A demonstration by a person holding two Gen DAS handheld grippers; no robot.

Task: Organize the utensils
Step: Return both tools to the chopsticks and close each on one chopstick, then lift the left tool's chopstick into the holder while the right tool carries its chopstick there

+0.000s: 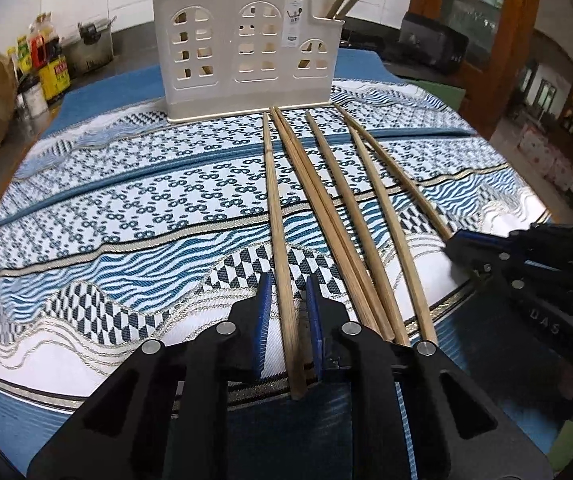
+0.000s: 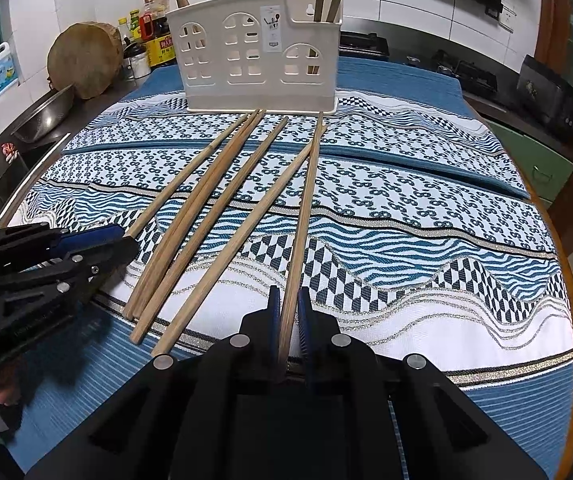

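Several wooden chopsticks lie fanned on the patterned cloth, tips toward a cream utensil holder [image 1: 246, 48] that also shows in the right wrist view [image 2: 260, 50] and has a few chopsticks standing in it. My left gripper [image 1: 288, 286] is open, its blue pads on either side of the leftmost chopstick [image 1: 276, 216] without squeezing it. My right gripper [image 2: 286, 300] is shut on the rightmost chopstick [image 2: 306, 200], which still rests on the cloth. Each gripper shows in the other's view: the right gripper [image 1: 526, 256], the left gripper [image 2: 58, 252].
The blue and white cloth [image 1: 126, 200] covers a round table. Behind it a counter holds bottles and tins [image 2: 150, 32], a wooden chopping block [image 2: 84, 64], a metal bowl [image 2: 44, 116] and a stove [image 2: 466, 72]. A wooden cabinet [image 1: 486, 40] stands at the right.
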